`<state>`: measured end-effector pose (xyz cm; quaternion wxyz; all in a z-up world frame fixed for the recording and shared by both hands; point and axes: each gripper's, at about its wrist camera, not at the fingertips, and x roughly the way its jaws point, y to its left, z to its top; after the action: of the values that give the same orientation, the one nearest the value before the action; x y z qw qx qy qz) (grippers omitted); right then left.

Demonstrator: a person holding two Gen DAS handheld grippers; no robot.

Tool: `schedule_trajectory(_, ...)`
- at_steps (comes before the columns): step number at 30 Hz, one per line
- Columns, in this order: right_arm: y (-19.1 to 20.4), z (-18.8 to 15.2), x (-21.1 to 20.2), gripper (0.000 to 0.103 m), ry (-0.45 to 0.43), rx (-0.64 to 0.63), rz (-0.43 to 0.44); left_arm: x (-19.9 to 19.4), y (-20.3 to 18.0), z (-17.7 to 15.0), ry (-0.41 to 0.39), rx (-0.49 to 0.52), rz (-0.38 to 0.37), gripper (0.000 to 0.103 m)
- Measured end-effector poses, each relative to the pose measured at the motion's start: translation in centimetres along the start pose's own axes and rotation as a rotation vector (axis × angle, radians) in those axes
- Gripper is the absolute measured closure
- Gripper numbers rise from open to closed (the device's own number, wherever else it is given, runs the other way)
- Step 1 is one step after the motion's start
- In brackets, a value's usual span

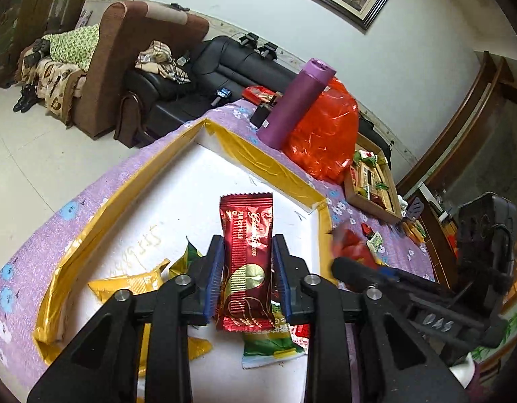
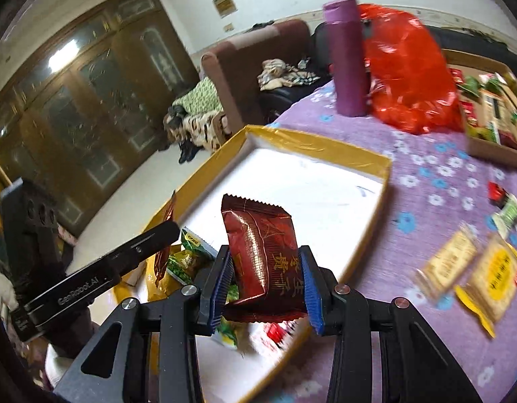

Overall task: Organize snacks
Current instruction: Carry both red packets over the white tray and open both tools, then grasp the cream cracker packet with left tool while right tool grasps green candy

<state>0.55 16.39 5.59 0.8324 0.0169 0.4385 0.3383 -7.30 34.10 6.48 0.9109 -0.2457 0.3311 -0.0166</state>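
Note:
My left gripper (image 1: 247, 255) is shut on a long red foil snack packet (image 1: 246, 262) and holds it above the white-bottomed, gold-rimmed box (image 1: 258, 154). Yellow (image 1: 134, 283) and green (image 1: 268, 346) packets lie in the box below it. My right gripper (image 2: 265, 265) is shut on a dark red snack packet (image 2: 261, 262) over the same box (image 2: 325, 144), near its right edge. The left gripper's body (image 2: 100, 275) shows at the left of the right wrist view, with its red packet (image 2: 164, 235) edge-on. The right gripper's body (image 1: 409, 288) shows at the right of the left wrist view.
The table has a purple flowered cloth (image 2: 426, 174). A purple bottle (image 1: 295, 100) and a red plastic bag (image 1: 325, 131) stand behind the box. A wooden tray of snacks (image 1: 372, 181) is at the back right. Loose yellow packets (image 2: 470, 268) lie on the cloth to the right. Sofas stand beyond the table.

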Motion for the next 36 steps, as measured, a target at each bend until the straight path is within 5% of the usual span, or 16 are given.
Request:
schedule_trajectory(7,0.0,0.1,3.3,0.061,0.042,0.012,-0.007,0.1,1.3,-0.1,0.005,-0.046,-0.028,0.074)
schedule_trajectory(12,-0.7,0.3,2.9,0.054,0.023,0.037,0.006,-0.6,1.0,0.0,-0.009,-0.063,-0.027,0.043)
schedule_trajectory(18,-3.2,0.0,-0.7,0.054,-0.027,0.063,-0.013,-1.0,-0.9,-0.2,0.014,-0.054,-0.074,0.035)
schedule_trajectory(29,-18.5,-3.2,-10.5,0.046,-0.133,0.284,-0.222,-0.5,-8.3,-2.0,0.094,0.101,-0.15,0.033)
schedule_trajectory(36,-24.6,-2.7,-10.6,0.046,-0.124,0.388,-0.257,1.8,-13.7,-4.5,0.185,0.219,-0.151,0.033)
